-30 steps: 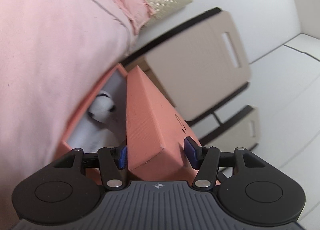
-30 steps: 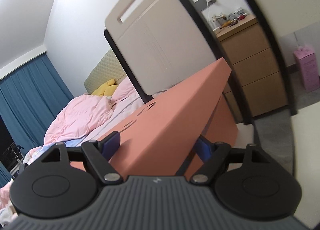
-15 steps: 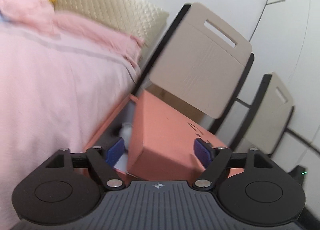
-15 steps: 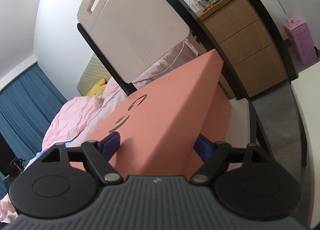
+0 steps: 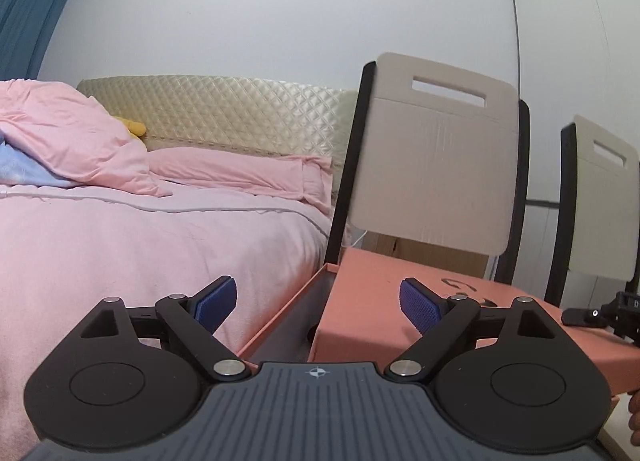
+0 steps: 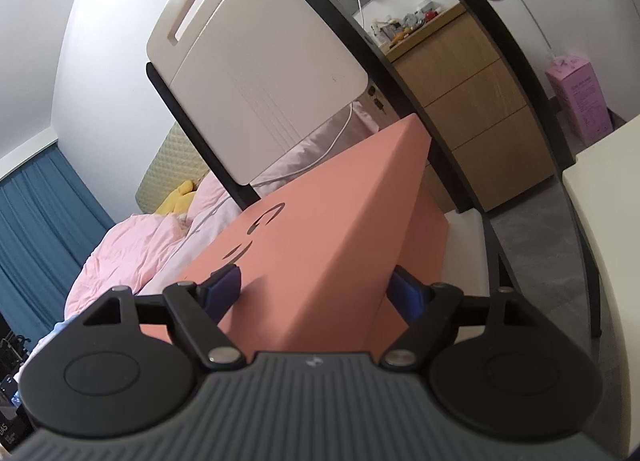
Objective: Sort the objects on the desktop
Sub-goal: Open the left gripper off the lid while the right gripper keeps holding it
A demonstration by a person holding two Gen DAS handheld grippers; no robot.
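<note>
A salmon-orange box lid [image 5: 372, 293] with a dark headphone drawing lies tilted over its open box base [image 5: 280, 321] beside the bed. My left gripper [image 5: 318, 303] is open. Its left pad [image 5: 216, 301] stands clear of the lid, and its right pad [image 5: 420, 307] is over the lid's top. In the right wrist view my right gripper [image 6: 314, 289] is shut on the lid [image 6: 320, 245], one pad on the printed top and one on the far face. The tip of my right gripper [image 5: 592, 313] shows at the lid's right end. The box's contents are hidden.
A bed with a pink duvet [image 5: 140, 245] and a quilted headboard [image 5: 224, 109] fills the left. Two beige-backed chairs [image 5: 436, 165] [image 5: 600, 201] stand behind the box. A wooden drawer cabinet [image 6: 472, 109], a pink carton [image 6: 580, 101] and a white tabletop edge [image 6: 600, 189] are on the right.
My left gripper has opened off the lid and swung level, away from the bed. My right gripper keeps its hold on the lid, which has tilted a little.
</note>
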